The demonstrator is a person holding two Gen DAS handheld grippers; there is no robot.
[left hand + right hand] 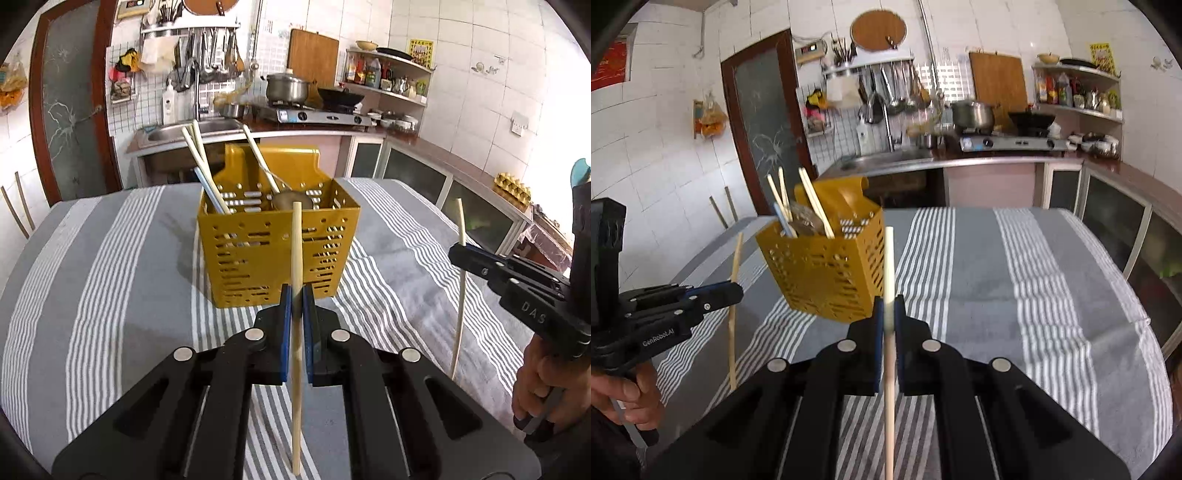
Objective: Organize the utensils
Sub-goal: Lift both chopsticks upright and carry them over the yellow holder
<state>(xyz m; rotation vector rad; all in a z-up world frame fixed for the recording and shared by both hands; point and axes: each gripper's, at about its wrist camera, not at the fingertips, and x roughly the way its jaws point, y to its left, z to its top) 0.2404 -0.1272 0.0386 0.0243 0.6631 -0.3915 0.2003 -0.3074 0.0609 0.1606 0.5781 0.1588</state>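
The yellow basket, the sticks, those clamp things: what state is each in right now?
Basket: upright on the striped cloth, holding chopsticks and a ladle.
Left gripper: fingers shut on a chopstick, held upright.
Right gripper: fingers shut on another chopstick, also upright.
Both chopsticks: lifted, not yet in the basket.

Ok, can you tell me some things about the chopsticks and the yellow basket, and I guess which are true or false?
1. Each gripper holds one chopstick. True: the left gripper pinches one chopstick, the right gripper another chopstick.
2. The yellow basket is empty. False: it holds chopsticks and a ladle.
3. The basket stands on a striped cloth. True.
4. The held chopsticks lie flat on the cloth. False: both stand nearly upright in the grippers.
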